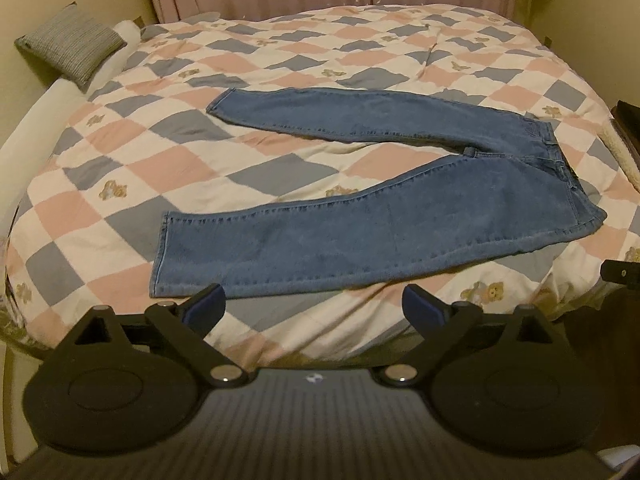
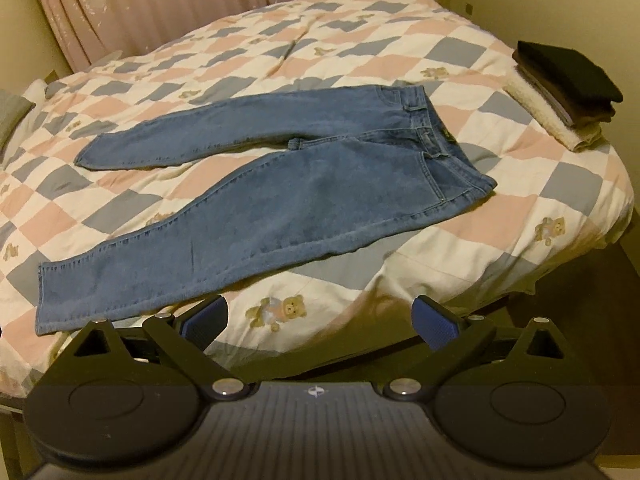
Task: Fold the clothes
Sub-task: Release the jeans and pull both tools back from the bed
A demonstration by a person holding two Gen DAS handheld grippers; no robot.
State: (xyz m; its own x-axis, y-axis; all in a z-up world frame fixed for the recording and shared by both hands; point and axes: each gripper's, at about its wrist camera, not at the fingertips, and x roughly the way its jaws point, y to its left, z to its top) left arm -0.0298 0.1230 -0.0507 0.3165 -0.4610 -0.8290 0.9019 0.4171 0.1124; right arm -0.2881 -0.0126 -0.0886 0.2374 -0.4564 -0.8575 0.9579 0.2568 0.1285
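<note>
Blue jeans (image 1: 400, 220) lie spread flat on the checked quilt (image 1: 280, 60), legs splayed toward nine o'clock, waistband at three; left hand-held gripper (image 1: 314, 308) hovers released at six o'clock, right hand-held gripper (image 2: 320, 320) likewise spread, empty; folded stack (image 2: 568, 88) sits at two o'clock, grey pillow (image 1: 72, 46) at ten.

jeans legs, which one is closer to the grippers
The lower leg, its hem just above the left gripper; the other leg lies farther up the bed.

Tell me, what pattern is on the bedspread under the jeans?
Pink, grey-blue and cream checks with small teddy bears on the bedspread; clearest in the right wrist view.
</note>
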